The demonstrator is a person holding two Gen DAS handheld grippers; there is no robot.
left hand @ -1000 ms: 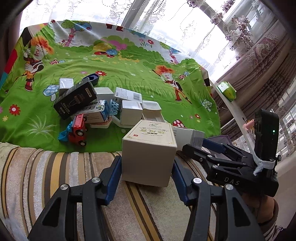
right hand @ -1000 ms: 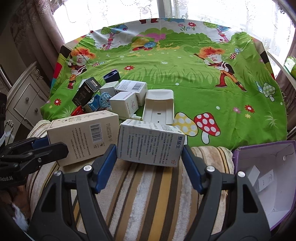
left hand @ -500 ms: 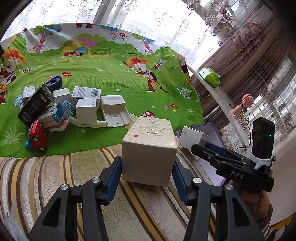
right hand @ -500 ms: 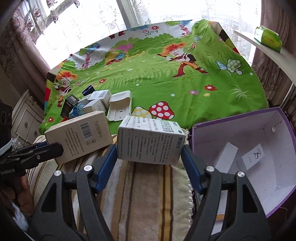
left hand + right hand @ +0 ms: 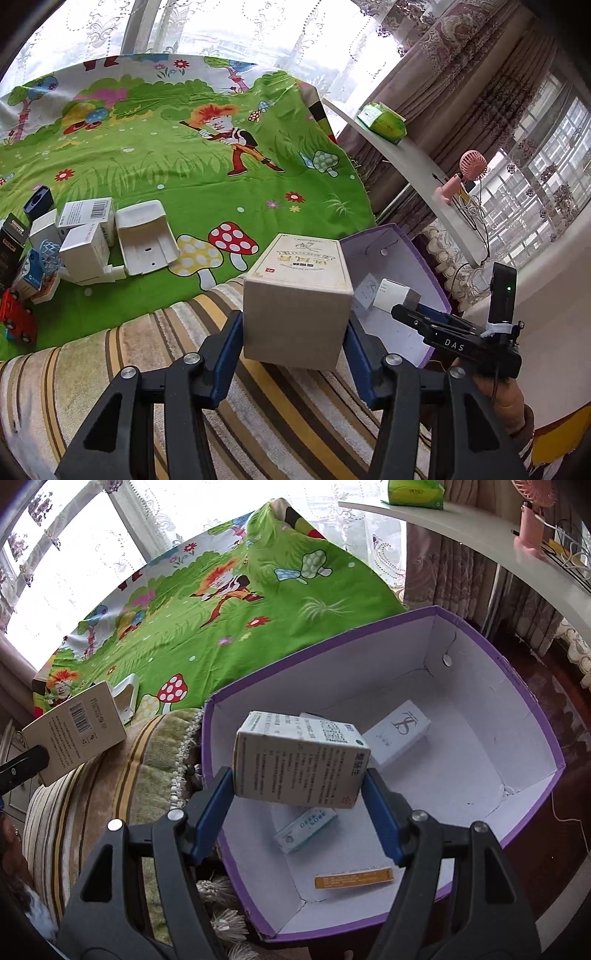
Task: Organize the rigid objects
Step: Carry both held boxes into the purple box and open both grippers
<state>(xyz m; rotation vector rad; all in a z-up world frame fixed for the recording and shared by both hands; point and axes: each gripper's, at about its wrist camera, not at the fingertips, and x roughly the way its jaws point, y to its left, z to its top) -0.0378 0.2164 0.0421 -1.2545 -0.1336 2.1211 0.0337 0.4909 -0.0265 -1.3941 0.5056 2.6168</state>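
The right gripper (image 5: 299, 779) clamps a white printed carton (image 5: 301, 762) above the purple bin (image 5: 524, 701); the left gripper (image 5: 295, 328) clamps a beige box (image 5: 299, 295) just short of it; both look light, stiff cardboard, best pinched across flat sides.

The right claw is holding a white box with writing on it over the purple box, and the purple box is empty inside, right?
Not quite. The right claw does hold the white box over the purple box, but the purple box is not empty: the right wrist view shows a few small boxes lying on its floor.
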